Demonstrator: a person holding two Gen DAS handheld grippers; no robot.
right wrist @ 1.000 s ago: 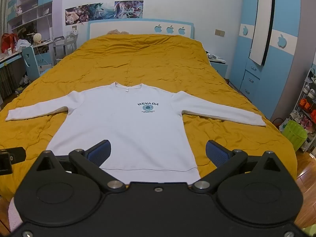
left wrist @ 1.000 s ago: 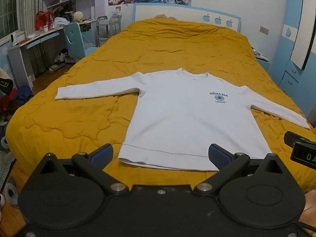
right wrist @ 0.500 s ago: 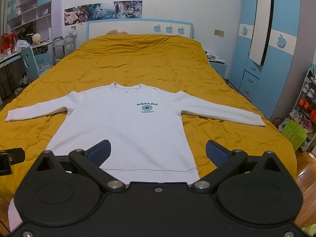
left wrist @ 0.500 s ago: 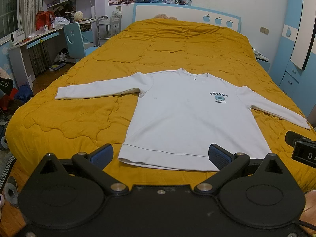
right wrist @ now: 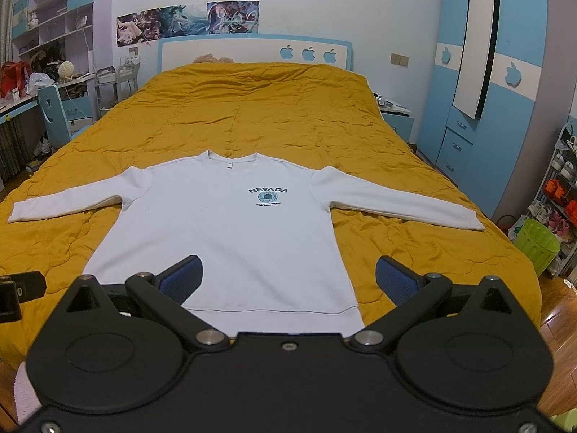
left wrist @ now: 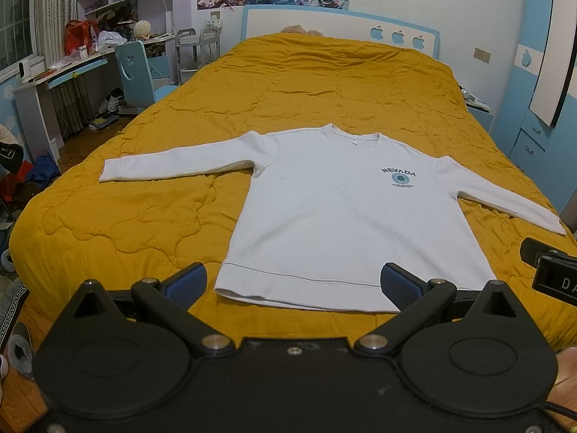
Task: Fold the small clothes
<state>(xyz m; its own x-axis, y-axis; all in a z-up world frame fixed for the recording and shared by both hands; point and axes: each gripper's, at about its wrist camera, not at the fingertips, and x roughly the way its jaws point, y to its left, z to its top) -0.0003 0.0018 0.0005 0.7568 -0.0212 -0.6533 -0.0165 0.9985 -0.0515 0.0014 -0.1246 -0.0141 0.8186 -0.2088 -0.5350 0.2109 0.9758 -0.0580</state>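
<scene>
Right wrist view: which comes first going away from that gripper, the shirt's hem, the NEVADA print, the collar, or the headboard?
From the right gripper:
1. Shirt's hem, just ahead.
2. NEVADA print, mid-chest.
3. Collar, beyond it.
4. Headboard, far end of the bed.

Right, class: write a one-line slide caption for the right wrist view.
White Nevada sweatshirt spread flat, sleeves out, on a mustard quilt, open right gripper poised at its hem.

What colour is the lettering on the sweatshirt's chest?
Dark navy "NEVADA" lettering above a teal round emblem, on the white sweatshirt; clearest in the right wrist view.
</scene>
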